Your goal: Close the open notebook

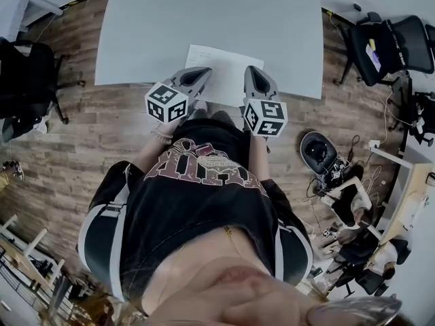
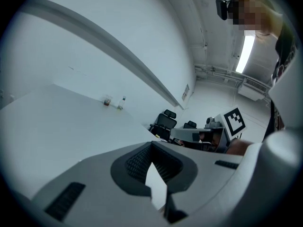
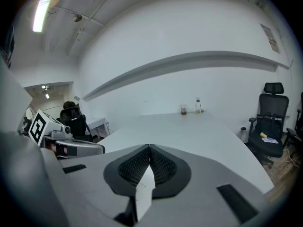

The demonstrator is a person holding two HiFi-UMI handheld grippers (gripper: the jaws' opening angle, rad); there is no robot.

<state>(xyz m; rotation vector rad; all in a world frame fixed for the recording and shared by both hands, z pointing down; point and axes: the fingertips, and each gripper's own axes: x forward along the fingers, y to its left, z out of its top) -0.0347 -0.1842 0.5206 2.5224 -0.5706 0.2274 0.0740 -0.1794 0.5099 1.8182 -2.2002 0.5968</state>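
The open notebook [image 1: 221, 65] lies flat, white pages up, at the near edge of the pale grey table [image 1: 204, 19]. Both grippers hover over that edge, side by side. My left gripper [image 1: 202, 73] points at the notebook's left part and my right gripper [image 1: 253, 72] at its right part. In the left gripper view the jaws [image 2: 151, 143] meet at their tips, shut, and a white wedge of notebook page [image 2: 156, 186] shows below them. The right gripper [image 3: 149, 146] is likewise shut, and a strip of page [image 3: 143, 193] shows under its tips. I cannot tell whether either touches the paper.
A small bottle [image 3: 198, 105] and a cup [image 3: 182, 109] stand at the table's far end. Black office chairs stand at the right [image 1: 397, 43] and left [image 1: 27, 80] of the table. A dark round device [image 1: 318, 151] and cables lie on the wooden floor.
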